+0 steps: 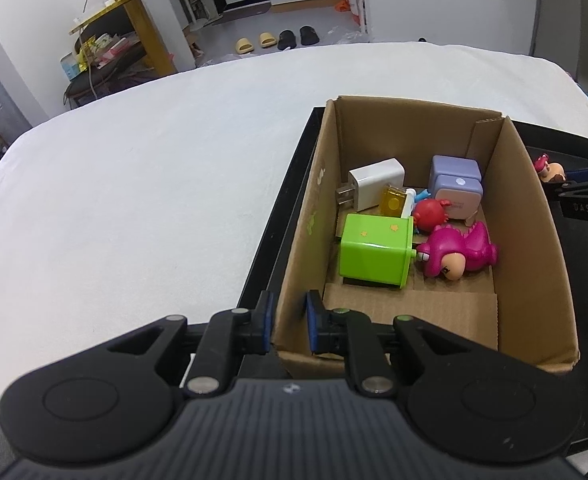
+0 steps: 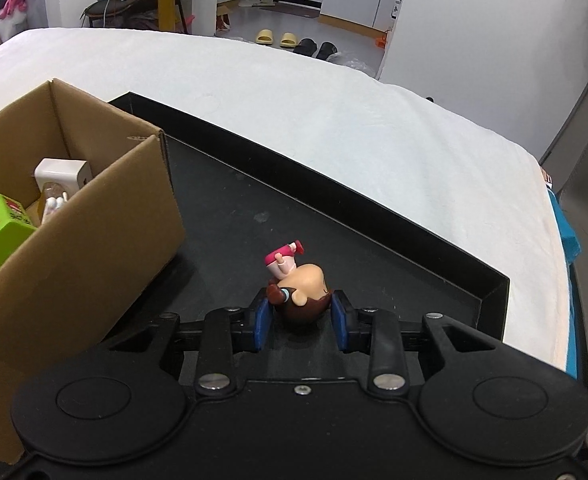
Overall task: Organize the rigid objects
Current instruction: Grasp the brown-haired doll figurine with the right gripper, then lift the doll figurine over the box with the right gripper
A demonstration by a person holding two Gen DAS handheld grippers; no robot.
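Your right claw (image 2: pixel 301 322) bracketed the small brown-haired doll figurine (image 2: pixel 298 289) lying on the black tray (image 2: pixel 373 208), pads apparently touching its head; whether it truly gripped, I could not tell. Your left claw (image 1: pixel 288 322) straddled the brown cardboard box's (image 1: pixel 533 220) wall, not clamped. That rounded head could have squirted out during lifting.
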